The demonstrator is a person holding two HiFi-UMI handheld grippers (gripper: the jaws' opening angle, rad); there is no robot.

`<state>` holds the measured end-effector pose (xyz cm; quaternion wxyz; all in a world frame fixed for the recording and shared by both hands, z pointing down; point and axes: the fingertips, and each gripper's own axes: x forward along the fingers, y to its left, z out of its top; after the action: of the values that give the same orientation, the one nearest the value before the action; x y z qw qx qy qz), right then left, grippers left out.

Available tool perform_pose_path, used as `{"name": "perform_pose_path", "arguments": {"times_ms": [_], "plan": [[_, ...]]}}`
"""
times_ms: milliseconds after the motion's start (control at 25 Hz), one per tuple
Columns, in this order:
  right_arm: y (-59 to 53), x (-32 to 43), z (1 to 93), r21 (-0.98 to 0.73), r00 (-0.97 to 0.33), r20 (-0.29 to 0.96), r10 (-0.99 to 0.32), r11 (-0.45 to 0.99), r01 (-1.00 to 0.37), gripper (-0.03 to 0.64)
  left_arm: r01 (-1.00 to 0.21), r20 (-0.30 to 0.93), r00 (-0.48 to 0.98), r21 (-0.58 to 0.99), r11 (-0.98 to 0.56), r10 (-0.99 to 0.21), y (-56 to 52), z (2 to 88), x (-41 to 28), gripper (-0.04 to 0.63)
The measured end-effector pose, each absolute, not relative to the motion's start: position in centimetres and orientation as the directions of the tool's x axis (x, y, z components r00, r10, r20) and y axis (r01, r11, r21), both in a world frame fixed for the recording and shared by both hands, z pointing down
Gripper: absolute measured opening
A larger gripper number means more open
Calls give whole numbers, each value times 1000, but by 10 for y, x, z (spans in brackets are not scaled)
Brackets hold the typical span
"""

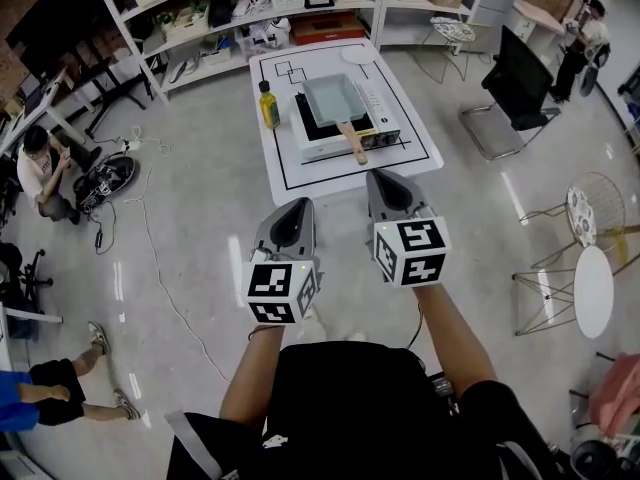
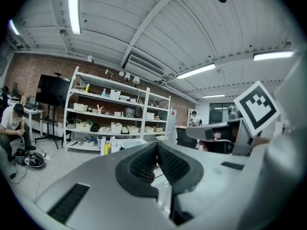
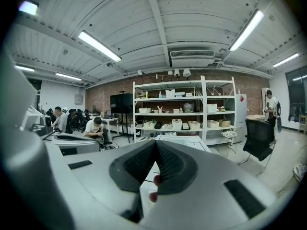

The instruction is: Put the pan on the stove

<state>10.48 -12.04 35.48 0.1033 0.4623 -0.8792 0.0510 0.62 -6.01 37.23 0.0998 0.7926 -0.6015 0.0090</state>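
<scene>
A pale rectangular pan (image 1: 333, 98) with a wooden handle (image 1: 355, 143) rests on top of a white and black portable stove (image 1: 387, 133), on a white table (image 1: 275, 158) ahead of me. Both grippers hang over the floor, short of the table's near edge. My left gripper (image 1: 293, 208) is shut, its pads meeting at the tip with nothing between them (image 2: 157, 147). My right gripper (image 1: 385, 180) is shut and empty too (image 3: 155, 145). In the right gripper view the table (image 3: 184, 140) shows just past the jaws.
A yellow oil bottle (image 1: 269, 106) stands left of the stove and a white plate (image 1: 357, 55) lies at the table's far edge. Shelves (image 1: 250, 8) line the back. A black chair (image 1: 520, 83) stands right, a seated person (image 1: 40, 163) and floor cables (image 1: 150, 228) left.
</scene>
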Motion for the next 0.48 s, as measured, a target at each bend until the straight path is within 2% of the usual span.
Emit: {"name": "perform_pose_path", "arguments": {"times_ms": [480], "plan": [[-86,135,358,-8,-557,214,-803,569,-823,3,-967,124,231,138,-214,-965,-22,370,26,11]]}}
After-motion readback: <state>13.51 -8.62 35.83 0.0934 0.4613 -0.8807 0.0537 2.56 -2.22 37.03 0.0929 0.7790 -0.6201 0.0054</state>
